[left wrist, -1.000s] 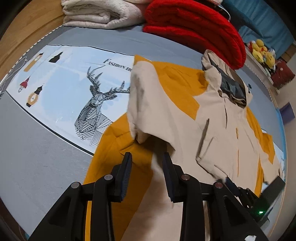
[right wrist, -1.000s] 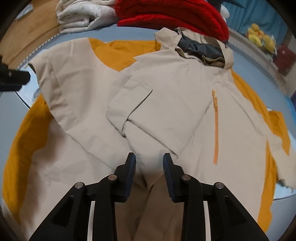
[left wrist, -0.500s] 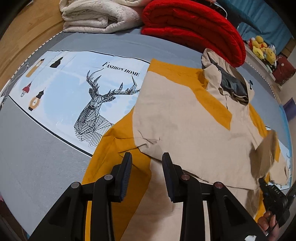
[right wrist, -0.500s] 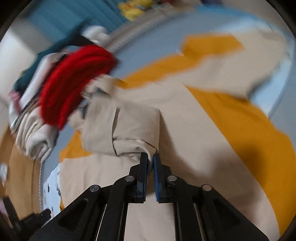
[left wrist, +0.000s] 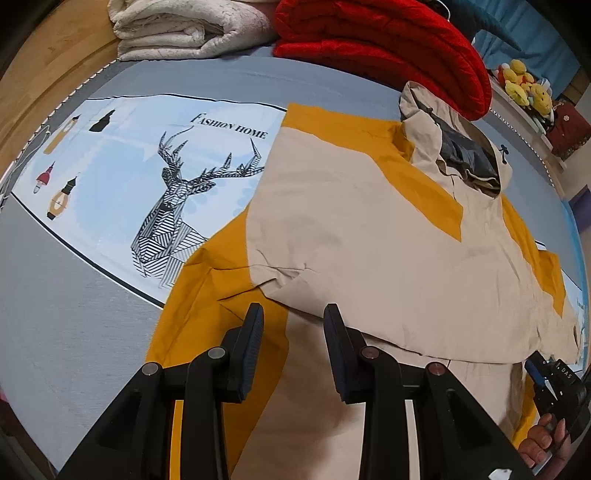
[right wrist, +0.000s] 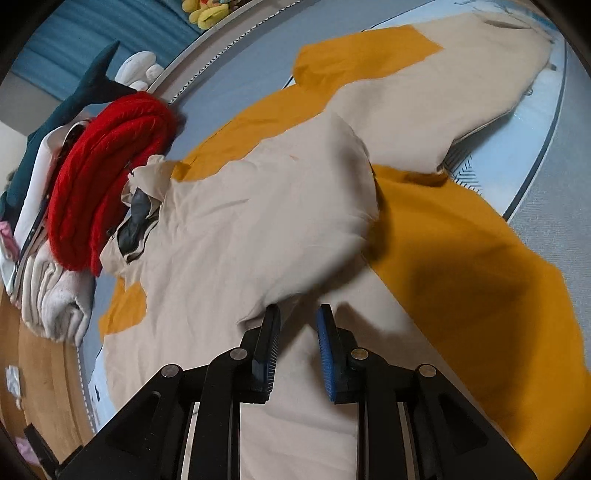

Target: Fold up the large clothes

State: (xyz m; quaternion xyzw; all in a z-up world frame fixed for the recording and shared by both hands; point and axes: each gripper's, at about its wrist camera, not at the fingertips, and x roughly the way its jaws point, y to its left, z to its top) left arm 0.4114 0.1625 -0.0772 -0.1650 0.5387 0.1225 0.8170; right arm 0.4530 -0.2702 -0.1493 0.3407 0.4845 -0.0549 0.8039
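Note:
A beige and mustard hooded jacket (left wrist: 369,229) lies spread on the bed, with one sleeve (right wrist: 266,229) folded across its front. My left gripper (left wrist: 293,314) hovers open over the jacket's lower left part, nothing between its fingers. My right gripper (right wrist: 298,314) sits just short of the folded sleeve's edge. Its jaws are opening and no cloth is pinched between them. The left wrist view shows the right gripper (left wrist: 550,373) low at the right edge, held by a hand (left wrist: 543,439). The far sleeve (right wrist: 443,81) lies stretched out flat.
A folded red quilt (left wrist: 388,48) and a folded white blanket (left wrist: 184,29) are stacked by the jacket's hood. The bed sheet has a deer print (left wrist: 177,206). Yellow plush toys (left wrist: 524,85) sit past the bed's edge. Wooden floor (right wrist: 48,369) borders the bed.
The right gripper carried the sleeve across the jacket's front, rolled over, and went from shut on the cloth to jaws apart. The sleeve now lies flat. The left gripper barely moved.

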